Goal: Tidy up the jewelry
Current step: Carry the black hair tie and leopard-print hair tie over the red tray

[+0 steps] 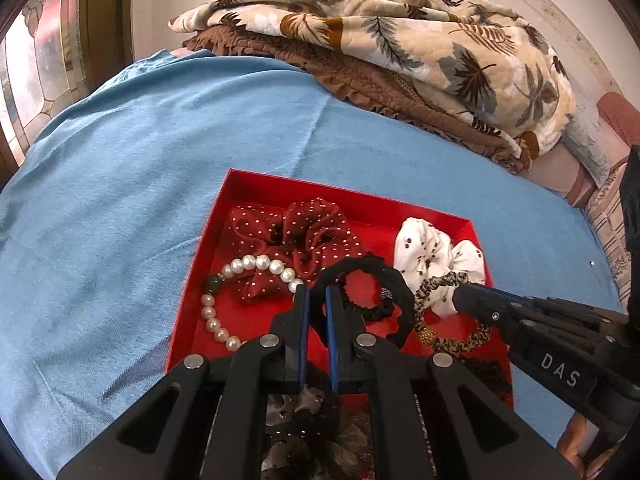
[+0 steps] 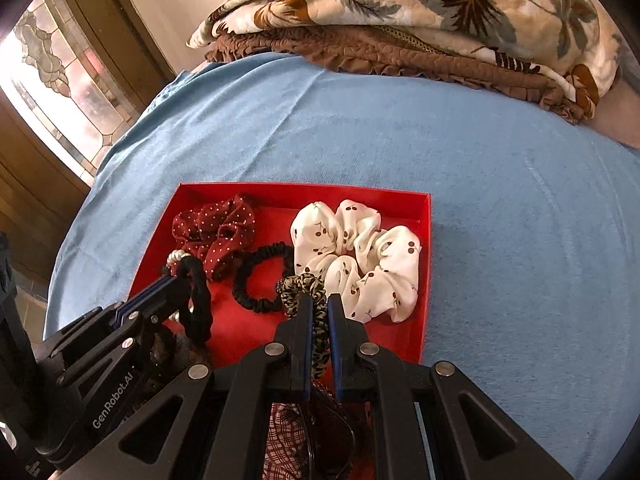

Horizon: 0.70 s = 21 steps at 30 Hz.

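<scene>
While both grippers worked over a red box (image 1: 208, 236) on a blue cloth (image 1: 120, 168), the left gripper (image 1: 316, 300) had its fingers closed on a thick black hair tie (image 1: 404, 300), which stood looped up above the box floor. The right gripper (image 2: 320, 308) pinched a leopard-print hair tie (image 2: 304, 286) between its narrowed fingers, just beside a white cherry-print scrunchie (image 2: 360, 256) that lay against the box's right wall. A maroon dotted scrunchie (image 1: 296, 236) sat toward the far left corner, touching a pearl bracelet (image 1: 224, 300) that curved along the left wall. A thin black hair tie (image 2: 256, 276) lay on the floor between the two scrunchies. Bare red floor showed only in small patches around it, and the near end of the box was hidden beneath both tools. Wide blue cloth stretched open to the left, right and beyond the far rim, ending at a folded leaf-print quilt (image 1: 400, 40). A stained-glass window (image 2: 60, 80) stood past the cloth's left edge.
</scene>
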Available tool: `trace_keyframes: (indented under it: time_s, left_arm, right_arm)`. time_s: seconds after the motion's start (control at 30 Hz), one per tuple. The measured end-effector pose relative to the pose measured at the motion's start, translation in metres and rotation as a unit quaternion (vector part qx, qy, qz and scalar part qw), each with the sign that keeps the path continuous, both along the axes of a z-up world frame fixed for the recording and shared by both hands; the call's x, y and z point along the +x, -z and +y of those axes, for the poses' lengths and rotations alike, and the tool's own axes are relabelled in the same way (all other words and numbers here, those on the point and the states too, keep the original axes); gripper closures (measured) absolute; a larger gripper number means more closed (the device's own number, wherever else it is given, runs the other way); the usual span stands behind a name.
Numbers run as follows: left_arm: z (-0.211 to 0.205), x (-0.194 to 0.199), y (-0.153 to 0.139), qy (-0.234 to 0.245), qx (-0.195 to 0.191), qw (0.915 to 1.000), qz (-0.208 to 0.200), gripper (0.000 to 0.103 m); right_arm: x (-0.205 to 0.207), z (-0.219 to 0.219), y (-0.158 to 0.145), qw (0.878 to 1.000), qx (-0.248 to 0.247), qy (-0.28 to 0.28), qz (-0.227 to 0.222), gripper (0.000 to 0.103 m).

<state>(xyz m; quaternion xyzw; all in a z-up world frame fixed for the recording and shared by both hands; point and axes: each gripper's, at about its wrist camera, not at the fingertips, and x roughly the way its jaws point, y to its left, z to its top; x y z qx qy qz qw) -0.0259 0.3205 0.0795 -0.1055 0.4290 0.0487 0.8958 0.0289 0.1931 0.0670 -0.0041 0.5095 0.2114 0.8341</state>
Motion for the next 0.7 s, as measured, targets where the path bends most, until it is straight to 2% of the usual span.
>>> trace_keyframes:
  time_s: [0.23, 0.7]
  left_arm:
    - [-0.001, 0.002, 0.005, -0.008, 0.018, 0.9998, 0.009, 0.096]
    - [-0.001, 0.001, 0.008, -0.012, 0.024, 0.9996, 0.013, 0.096]
  right_arm:
    - [0.000, 0.004, 0.009, 1.000, -0.004, -0.006, 0.010, 0.094]
    - [0.001, 0.001, 0.022, 1.000, -0.010, -0.002, 0.024, 0.093]
